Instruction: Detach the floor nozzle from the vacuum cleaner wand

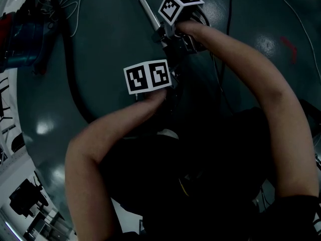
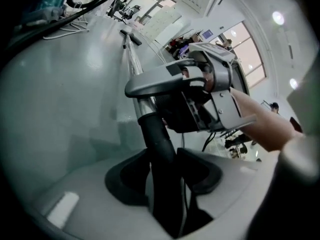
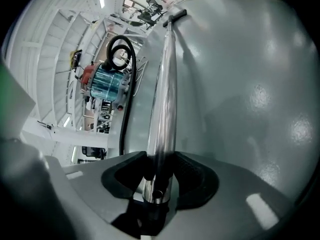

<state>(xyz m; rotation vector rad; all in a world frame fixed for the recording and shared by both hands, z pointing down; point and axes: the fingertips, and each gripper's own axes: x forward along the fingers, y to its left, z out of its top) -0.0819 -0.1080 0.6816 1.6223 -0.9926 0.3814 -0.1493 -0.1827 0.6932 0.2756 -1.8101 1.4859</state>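
The chrome wand [image 3: 165, 84] lies along the grey floor, running away to a black handle end [image 3: 175, 15]. My right gripper [image 3: 159, 176] is shut on the wand's near end, with both dark pads against the metal. Just below that end a black part begins. My left gripper [image 2: 162, 176] is shut on the black nozzle neck [image 2: 156, 144], a dark tube standing between its pads. The right gripper [image 2: 207, 96] shows just ahead in the left gripper view, clamped on the wand [image 2: 132, 54]. In the head view both marker cubes [image 1: 147, 77] [image 1: 180, 5] sit close together; the nozzle head is hidden under the arms.
A teal and red vacuum canister [image 3: 106, 81] stands at the far left, and its black hose [image 1: 75, 92] curves across the floor. Thin cables [image 1: 220, 69] trail to the right of the arms. A red mark [image 1: 288, 46] is on the floor at right.
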